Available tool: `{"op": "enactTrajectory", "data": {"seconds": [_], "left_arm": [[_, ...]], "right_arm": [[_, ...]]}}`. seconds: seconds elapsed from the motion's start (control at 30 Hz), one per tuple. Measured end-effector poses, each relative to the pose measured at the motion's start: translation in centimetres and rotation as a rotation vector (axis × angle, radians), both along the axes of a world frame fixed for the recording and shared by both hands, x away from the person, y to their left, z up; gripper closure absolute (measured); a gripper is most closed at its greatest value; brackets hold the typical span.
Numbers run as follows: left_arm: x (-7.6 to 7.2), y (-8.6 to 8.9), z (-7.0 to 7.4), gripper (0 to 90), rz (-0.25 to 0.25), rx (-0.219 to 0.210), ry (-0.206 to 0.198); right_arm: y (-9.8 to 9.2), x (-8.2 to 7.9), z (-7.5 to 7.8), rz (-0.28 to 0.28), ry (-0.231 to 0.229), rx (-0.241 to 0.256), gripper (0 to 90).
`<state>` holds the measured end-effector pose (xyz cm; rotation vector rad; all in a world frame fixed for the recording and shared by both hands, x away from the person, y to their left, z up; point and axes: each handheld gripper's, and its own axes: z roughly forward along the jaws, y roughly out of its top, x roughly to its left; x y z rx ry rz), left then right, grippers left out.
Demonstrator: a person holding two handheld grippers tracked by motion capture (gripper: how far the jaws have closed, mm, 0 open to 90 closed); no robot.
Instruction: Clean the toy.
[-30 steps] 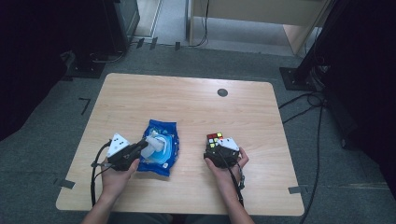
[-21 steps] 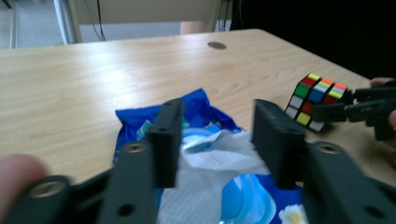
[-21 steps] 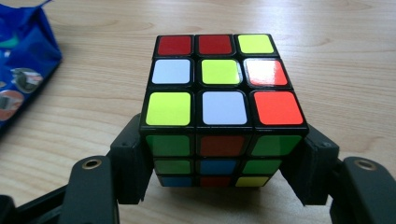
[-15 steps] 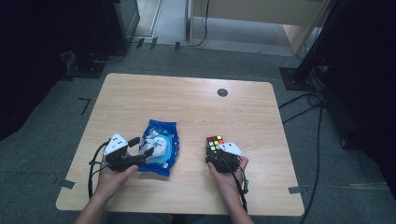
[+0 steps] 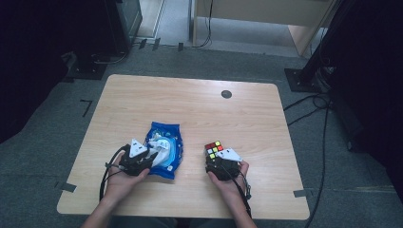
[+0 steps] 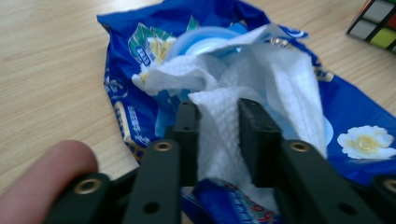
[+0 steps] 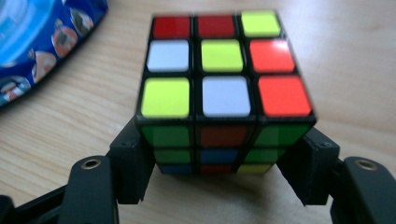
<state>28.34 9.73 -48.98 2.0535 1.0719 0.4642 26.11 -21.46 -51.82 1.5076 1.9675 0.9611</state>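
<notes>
A blue wet-wipes pack point(image 5: 167, 151) lies left of the table's middle, its round lid point(image 6: 205, 37) open. A white wipe point(image 6: 280, 70) sticks out of it. My left gripper point(image 5: 151, 156) comes in from the pack's left, and its jaws point(image 6: 223, 126) are shut on a fold of that wipe. A scrambled Rubik's cube point(image 5: 214, 147) stands on the table to the right. My right gripper point(image 5: 216, 160) is behind it, its two jaws pressed against the cube's point(image 7: 224, 93) lower sides.
The wooden table point(image 5: 190, 109) has a small black round spot point(image 5: 226, 94) near its far edge. A corner of the cube point(image 6: 376, 23) shows beyond the pack. Cables and a black stand foot point(image 5: 304, 76) lie on the floor to the right.
The left gripper drew slightly left, then came back right onto the pack, with the wipe now bunched between its jaws. The right gripper and cube have barely shifted.
</notes>
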Motion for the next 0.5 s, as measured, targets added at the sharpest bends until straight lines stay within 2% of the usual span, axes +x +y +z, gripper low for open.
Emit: {"op": "enactTrajectory", "data": {"seconds": [0.03, 0.13, 0.17, 0.27, 0.33, 0.4, 0.43, 0.47, 0.5], "left_arm": [[-0.1, 0.2, 0.2, 78.2, -0.003, -0.012, -0.011], [-0.3, 0.5, 0.7, 84.4, 0.000, -0.034, -0.055], [-0.4, 0.7, 0.9, 86.2, 0.002, -0.053, -0.066], [-0.6, 1.6, 1.8, 89.2, 0.009, -0.142, -0.105], [-0.8, 2.2, 2.5, 89.3, 0.004, -0.209, -0.145], [-1.2, 2.5, 3.2, 89.3, -0.022, -0.302, -0.194], [-1.4, 2.5, 3.5, 89.4, -0.035, -0.340, -0.209], [-1.6, 2.3, 4.0, 89.4, -0.053, -0.366, -0.235], [-1.9, 2.0, 4.4, 89.3, -0.070, -0.381, -0.259]], "right_arm": [[0.0, 0.1, -0.2, -0.006, 0.011, -0.002, 33.7], [0.1, -0.1, -0.1, -0.006, -0.008, -0.004, 34.3], [0.1, -0.2, -0.1, -0.010, -0.012, -0.001, 34.3], [-0.1, -0.3, 0.1, -0.005, -0.042, 0.020, 34.6], [-0.2, -0.4, 0.4, 0.008, -0.054, 0.042, 34.6], [-0.3, -0.5, 0.8, 0.029, -0.055, 0.101, 34.7], [0.1, -0.6, 1.3, 0.057, -0.063, 0.114, 34.7], [0.1, -0.6, 1.3, 0.057, -0.063, 0.114, 34.7], [0.7, -0.9, 1.9, 0.093, -0.089, 0.102, 34.7]]}}
